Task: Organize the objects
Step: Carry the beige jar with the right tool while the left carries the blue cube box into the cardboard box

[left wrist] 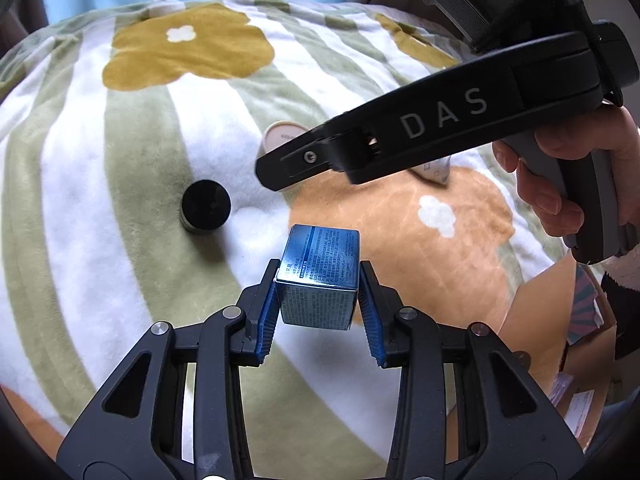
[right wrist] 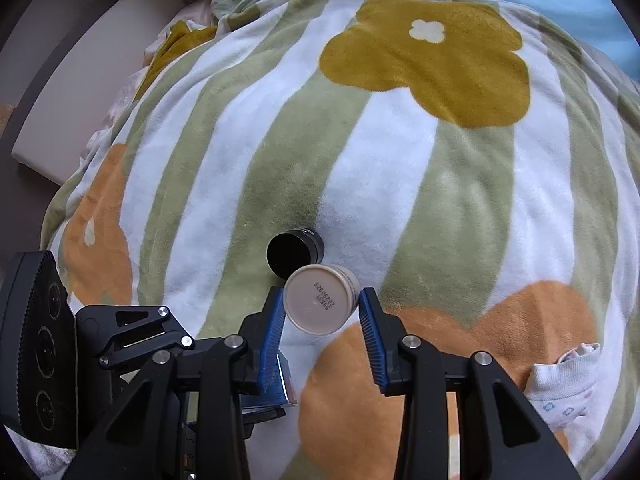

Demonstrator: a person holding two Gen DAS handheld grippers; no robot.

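My left gripper (left wrist: 319, 280) is shut on a small blue box (left wrist: 320, 276) with fine print, held above the flowered blanket (left wrist: 120, 160). My right gripper (right wrist: 322, 304) is shut on a beige tube (right wrist: 320, 304), its round cap end with a printed date facing the camera. The tube also shows in the left wrist view (left wrist: 280, 134), mostly hidden behind the right gripper's black body (left wrist: 440, 120). A small black jar (left wrist: 205, 208) stands on the blanket, left of the box; in the right wrist view the jar (right wrist: 294, 256) sits just beyond the tube.
The blanket (right wrist: 400, 160) has green and white stripes with yellow and orange flowers. A cardboard box (left wrist: 580, 340) with papers lies at the right edge. A white cloth (right wrist: 568, 388) lies at the right. A pale mattress edge (right wrist: 80, 92) shows at the left.
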